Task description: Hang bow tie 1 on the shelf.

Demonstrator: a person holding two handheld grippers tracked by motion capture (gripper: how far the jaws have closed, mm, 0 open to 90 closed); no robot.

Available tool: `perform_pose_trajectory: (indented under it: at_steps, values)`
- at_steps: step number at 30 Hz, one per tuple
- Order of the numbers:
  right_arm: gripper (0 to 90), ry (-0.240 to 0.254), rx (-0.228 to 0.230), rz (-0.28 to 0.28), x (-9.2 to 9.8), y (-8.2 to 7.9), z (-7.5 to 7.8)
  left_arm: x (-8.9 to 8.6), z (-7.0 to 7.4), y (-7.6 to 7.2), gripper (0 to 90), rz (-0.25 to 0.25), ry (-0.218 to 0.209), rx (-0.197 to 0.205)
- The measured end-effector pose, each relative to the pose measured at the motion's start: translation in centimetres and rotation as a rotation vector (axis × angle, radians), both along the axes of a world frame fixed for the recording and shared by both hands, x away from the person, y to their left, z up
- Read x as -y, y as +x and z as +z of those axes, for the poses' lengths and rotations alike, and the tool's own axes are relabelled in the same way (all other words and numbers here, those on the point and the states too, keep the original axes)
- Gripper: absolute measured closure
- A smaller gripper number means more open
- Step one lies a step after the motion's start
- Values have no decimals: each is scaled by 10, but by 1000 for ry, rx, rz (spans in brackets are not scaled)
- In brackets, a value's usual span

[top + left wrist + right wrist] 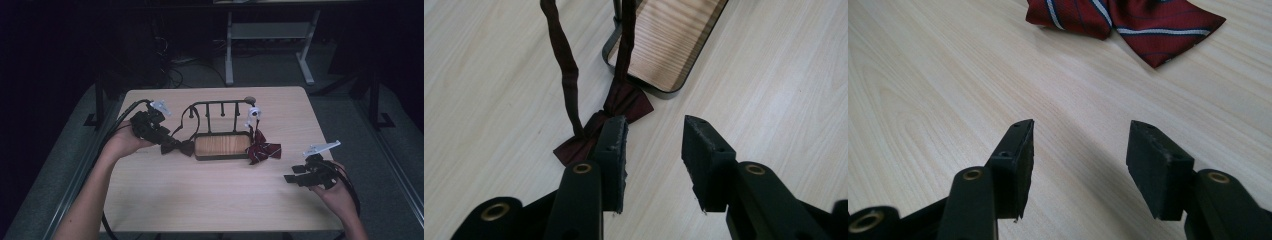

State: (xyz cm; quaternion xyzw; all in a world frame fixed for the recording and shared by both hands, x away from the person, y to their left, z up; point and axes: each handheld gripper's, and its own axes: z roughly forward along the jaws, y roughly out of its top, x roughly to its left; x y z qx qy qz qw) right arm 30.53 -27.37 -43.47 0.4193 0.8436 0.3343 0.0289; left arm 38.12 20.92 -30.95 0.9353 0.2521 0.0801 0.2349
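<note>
Hovering left tongs (655, 137) half-open, empty, beside dark bow tie (600, 127); right tongs (1079, 150) wide, empty. Risk: strap (564, 65) snagging rack (220, 106).

A matt dark-red cloth bow tie (599, 125) lies on the smooth pale wood-grain table (499, 75) beside a wood-floored, black metal-rimmed tray (669, 40).

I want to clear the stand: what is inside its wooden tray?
The wooden tray looks bare in the high view. The striped bow tie covers its right end, so that corner is hidden. The dark bow tie lies on the table beside its left end.
</note>
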Motion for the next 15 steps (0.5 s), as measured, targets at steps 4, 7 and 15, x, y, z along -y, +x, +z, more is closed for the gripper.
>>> perform_pose_trajectory:
  at_steps: [4, 7, 15]
  values:
    - [444, 3, 2, 0, 1, 0, 0, -2, -5, -3, 585, -4, -3, 5]
    - [444, 2, 0, -3, 1, 0, -1, -3, -10, -6, 563, 0, -10, 8]
    - [444, 7, -3, -13, 2, 0, 0, -6, -21, -14, 520, -4, -22, 11]
